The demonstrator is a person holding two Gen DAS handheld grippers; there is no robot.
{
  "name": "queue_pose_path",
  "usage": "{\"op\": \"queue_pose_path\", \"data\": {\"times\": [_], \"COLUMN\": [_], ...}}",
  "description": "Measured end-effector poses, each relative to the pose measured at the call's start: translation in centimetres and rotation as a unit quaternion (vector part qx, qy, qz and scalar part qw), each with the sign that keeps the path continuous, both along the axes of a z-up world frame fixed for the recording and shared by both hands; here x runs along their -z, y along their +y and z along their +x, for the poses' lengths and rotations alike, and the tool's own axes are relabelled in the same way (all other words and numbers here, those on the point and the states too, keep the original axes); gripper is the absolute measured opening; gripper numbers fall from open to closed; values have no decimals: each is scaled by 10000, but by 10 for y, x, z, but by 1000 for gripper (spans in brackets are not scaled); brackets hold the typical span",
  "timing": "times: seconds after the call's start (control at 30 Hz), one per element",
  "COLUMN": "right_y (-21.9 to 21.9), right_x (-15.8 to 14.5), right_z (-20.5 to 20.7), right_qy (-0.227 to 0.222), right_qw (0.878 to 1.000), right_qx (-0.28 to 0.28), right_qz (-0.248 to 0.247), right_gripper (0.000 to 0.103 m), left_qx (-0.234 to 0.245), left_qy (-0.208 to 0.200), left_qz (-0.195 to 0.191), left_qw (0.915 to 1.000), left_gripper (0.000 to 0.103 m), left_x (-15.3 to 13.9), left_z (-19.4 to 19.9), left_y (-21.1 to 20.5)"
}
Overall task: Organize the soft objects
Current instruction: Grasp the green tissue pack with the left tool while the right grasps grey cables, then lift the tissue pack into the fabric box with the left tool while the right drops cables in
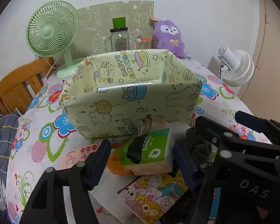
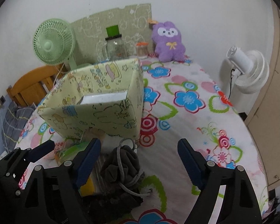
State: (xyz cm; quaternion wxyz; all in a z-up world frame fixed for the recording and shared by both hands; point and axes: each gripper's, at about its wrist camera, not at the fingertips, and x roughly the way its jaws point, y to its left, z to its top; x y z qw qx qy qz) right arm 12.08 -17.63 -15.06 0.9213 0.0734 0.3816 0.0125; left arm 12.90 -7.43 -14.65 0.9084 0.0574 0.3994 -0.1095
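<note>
A pale yellow cartoon-print fabric box (image 1: 132, 97) stands open on the flowered table, also in the right wrist view (image 2: 95, 108). My left gripper (image 1: 141, 158) is open, its fingers either side of a green and orange tissue pack (image 1: 149, 155) that lies on a cartoon-print pouch (image 1: 155, 196). My right gripper (image 2: 140, 156) is open, with a dark grey drawstring bag (image 2: 123, 164) between its fingers on the table. The same bag (image 1: 201, 149) shows in the left wrist view beside the right gripper's body.
A purple plush toy (image 2: 168, 41) sits at the table's back. A green fan (image 1: 52, 35), a glass jar (image 1: 119, 39) and a small orange-lidded jar (image 1: 144, 43) stand behind the box. A white fan (image 2: 246, 71) stands to the right. A wooden chair (image 1: 18, 85) is at left.
</note>
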Motion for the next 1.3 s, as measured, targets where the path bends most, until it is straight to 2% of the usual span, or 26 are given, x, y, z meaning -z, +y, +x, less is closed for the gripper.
{"op": "queue_pose_path", "data": {"times": [0.1, 0.3, 0.4, 0.47, 0.53, 0.73, 1.0, 1.3], "right_y": [3, 5, 7, 9, 12, 15, 14, 18], "right_x": [9, 21, 25, 25, 26, 22, 9, -12], "right_z": [5, 14, 17, 18, 18, 17, 11, 0], "right_qy": [143, 381, 466, 517, 534, 499, 310, 54], "right_qw": [9999, 9990, 9981, 9973, 9968, 9971, 9982, 9990], "right_qx": [-49, -134, -203, -252, -316, -312, -290, -301], "right_qz": [8, 197, 342, 447, 496, 478, 413, 316], "right_gripper": [84, 75, 63, 55, 47, 37, 33, 32], "left_qx": [37, 138, 127, 185, 197, 220, 235, 257], "left_qy": [69, 129, 152, 173, 163, 129, -64, -272], "left_qz": [-24, -30, -10, -33, 9, 6, 12, -65], "left_qw": [10000, 9998, 9998, 9997, 9997, 9997, 9997, 9993], "left_gripper": [65, 55, 51, 42, 39, 30, 19, 16], "left_x": [5, 10, 11, 11, 11, 9, -2, -21], "left_z": [3, 4, 5, 5, 4, 1, -6, -14], "left_y": [0, -3, -4, -6, -8, -9, -10, -8]}}
